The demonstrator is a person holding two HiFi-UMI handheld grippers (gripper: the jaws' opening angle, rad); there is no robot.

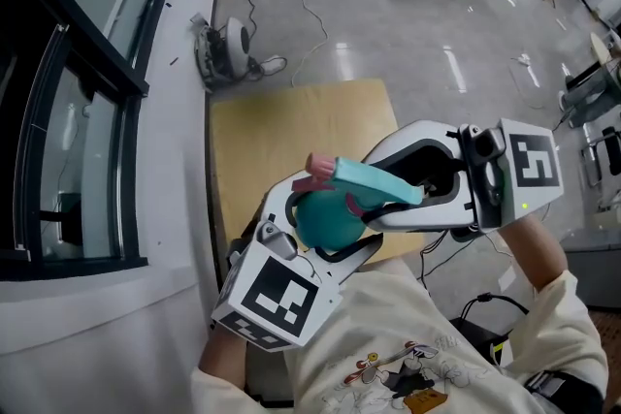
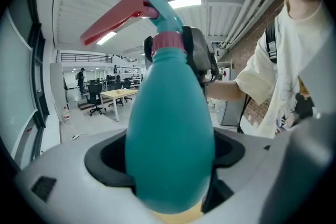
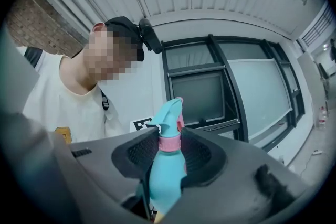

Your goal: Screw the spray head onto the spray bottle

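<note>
The left gripper is clenched on the spray bottle. In the left gripper view its two dark pads press against the rounded teal body from either side, low on the bottle. The bottle is held clear of the wooden table, in front of the person's white shirt. The spray head sits on the bottle's neck, joined to it by a pink collar. The pink trigger projects from the far end of the head, away from the right gripper. The right gripper comes in level from the head view's right. Its jaws are closed on the spray head, and in the right gripper view the ribbed pads flank the pink collar on both sides. The collar appears seated flush on the neck, but the views do not show whether the thread is fully home. The two grippers meet at an angle. The left one points up and away from the person. The right one crosses in front of it, so that its dark pads show just behind the collar in the left gripper view. The left gripper's marker cube lies near the person's chest. The right gripper's marker cube sits above the right hand.
</note>
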